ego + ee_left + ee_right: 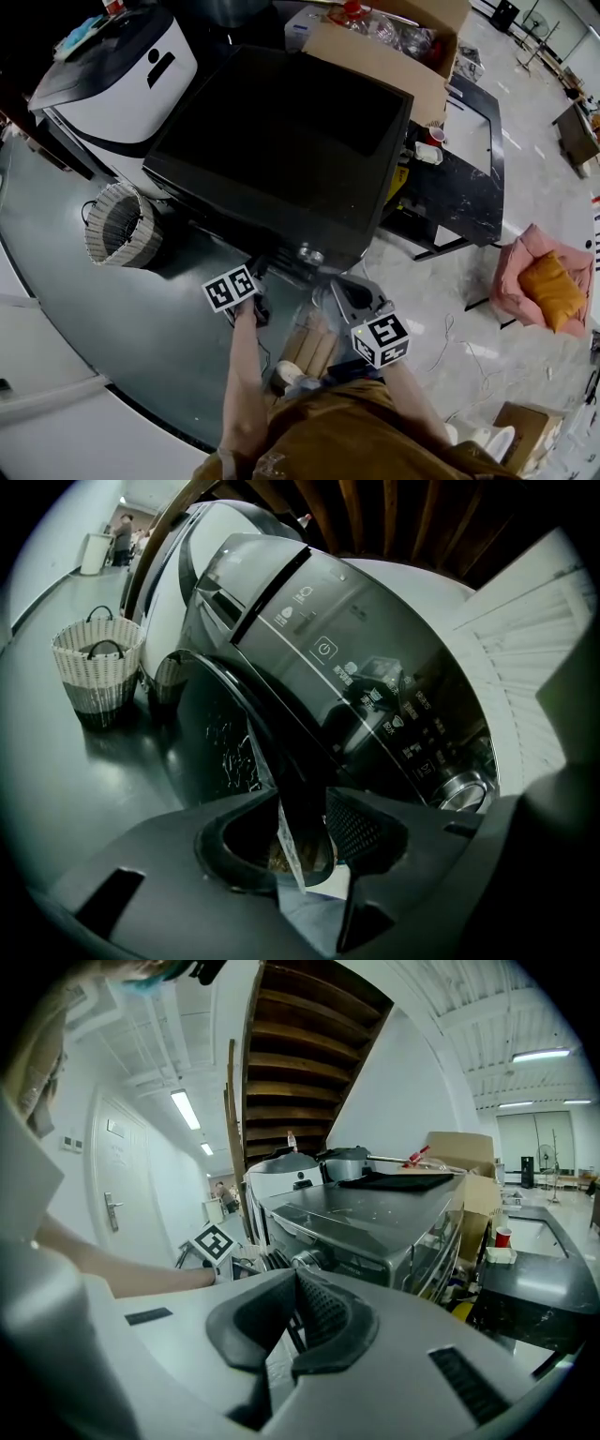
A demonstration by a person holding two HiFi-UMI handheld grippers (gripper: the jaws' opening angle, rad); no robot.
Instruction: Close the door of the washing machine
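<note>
Grey floor [112, 309]; only left gripper view shows fingers [361, 827] pinching door [286, 771] edge.

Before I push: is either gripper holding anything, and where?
The left gripper grips the washing machine door by its outer edge; the right gripper is shut on nothing.

Washing machine [281, 141] black; basket [117, 225] white-grey woven; seat [511, 264] pink; cushion [553, 286] orange.

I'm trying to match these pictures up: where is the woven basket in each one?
Head view: woven basket at middle left.
Left gripper view: woven basket at upper left.
Right gripper view: not in it.
Shared landmark: the silver dial, seen in all three.
</note>
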